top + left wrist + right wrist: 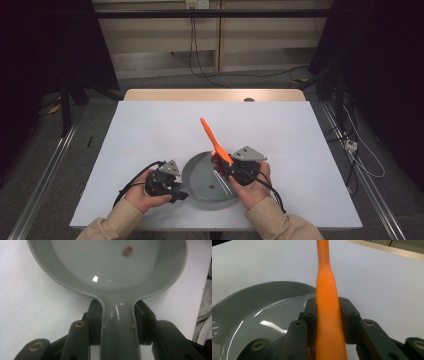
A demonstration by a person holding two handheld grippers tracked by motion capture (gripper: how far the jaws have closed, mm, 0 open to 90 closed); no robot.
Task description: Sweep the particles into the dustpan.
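While my left tool (176,192) clamps the pan (202,180) handle near the surface's (150,130) front edge, my right tool (223,167) grips an orange brush (212,141), bristles in the pan. Scrubbing seems underway; next, I'd sweep toward the red speck (127,251).

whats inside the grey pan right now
One small red bit lies loose on the floor of the grey pan. At the rim under the right claw, something red sits at the end of the orange handle; the claw covers most of it.

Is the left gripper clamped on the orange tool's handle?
No, the left gripper is shut on the grey pan by its handle.
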